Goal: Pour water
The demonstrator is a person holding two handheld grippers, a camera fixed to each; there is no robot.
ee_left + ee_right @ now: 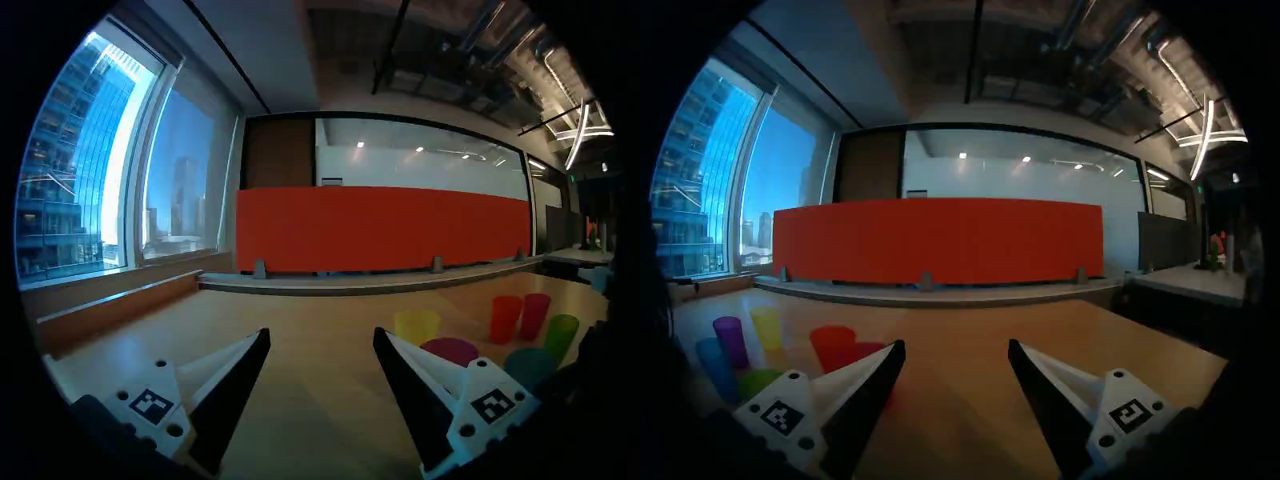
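Several coloured plastic cups stand on a wooden table point(320, 384). In the left gripper view they cluster at the right: a yellow cup point(417, 326), a magenta cup point(450, 350), an orange-red cup point(505, 318), a green cup point(561, 336) and a teal cup point(530, 366). My left gripper point(321, 332) is open and holds nothing, left of the cups. In the right gripper view the cups sit at the lower left: a purple cup point(731, 340), a yellow cup point(766, 326), a blue cup point(716, 368) and an orange-red cup point(832, 346). My right gripper point(956, 344) is open over bare table, with its left finger partly hiding the nearest cups.
A long red divider panel point(384, 228) runs across the table's far edge on a grey rail. Large windows point(80, 192) line the left wall above a wooden ledge. A second desk point(1192, 284) stands at the far right.
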